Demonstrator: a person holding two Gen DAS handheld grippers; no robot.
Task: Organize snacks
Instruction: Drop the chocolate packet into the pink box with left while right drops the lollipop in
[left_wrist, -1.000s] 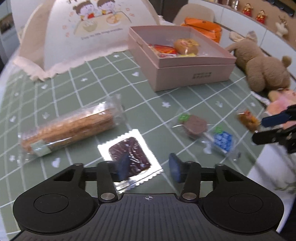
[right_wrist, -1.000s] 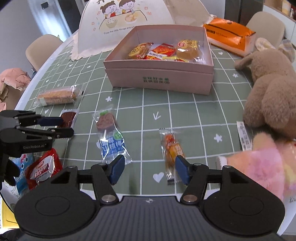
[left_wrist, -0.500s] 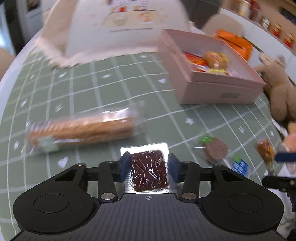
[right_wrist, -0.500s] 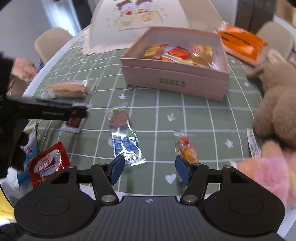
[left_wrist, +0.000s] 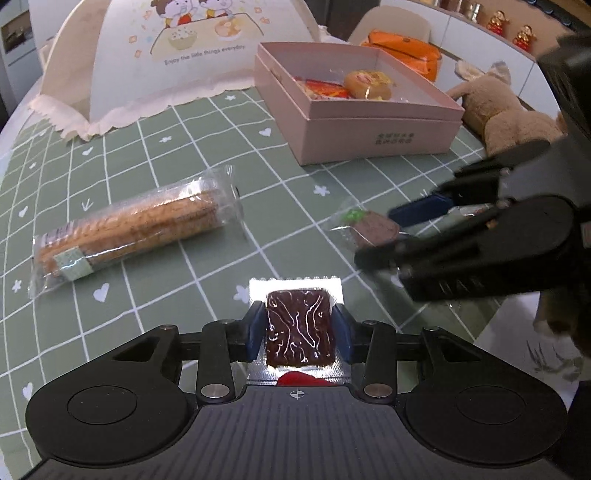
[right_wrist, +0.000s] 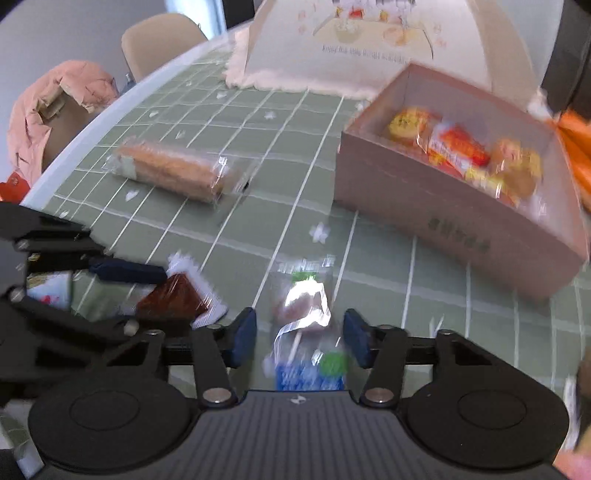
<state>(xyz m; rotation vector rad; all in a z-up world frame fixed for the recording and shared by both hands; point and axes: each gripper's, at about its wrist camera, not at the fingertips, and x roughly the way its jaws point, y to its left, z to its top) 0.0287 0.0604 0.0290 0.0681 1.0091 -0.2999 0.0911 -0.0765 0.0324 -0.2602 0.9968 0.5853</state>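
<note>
Two pick-ups are in hand at once, and each wants a square, centred grip before any lift. The left gripper (left_wrist: 298, 334) has its blue fingers (left_wrist: 254, 332) pressed on the sides of the dark chocolate square in its clear, silver-edged wrapper (left_wrist: 298, 328), which lies on the green checked worktop (left_wrist: 155, 173) at six o'clock in the left wrist view. I judge that grip sound; the lift should stay level so the foil edge does not drag.

The right gripper (right_wrist: 300, 338) is closing its fingers around the clear-wrapped brown lollipop with a blue label (right_wrist: 304, 314), at six o'clock in its own view. The pads do not yet touch it. Better to close on the firm candy head than on loose film, which would slip.

Both belong, I judge, in the open pale pink cardboard box (left_wrist: 369, 129) at one o'clock, already holding some wrapped snacks.

Readable writing: "Enjoy the little things everyday" on the white tent-shaped food cover (left_wrist: 184, 55) at twelve o'clock. The box's printed characters are too small to read.
</note>
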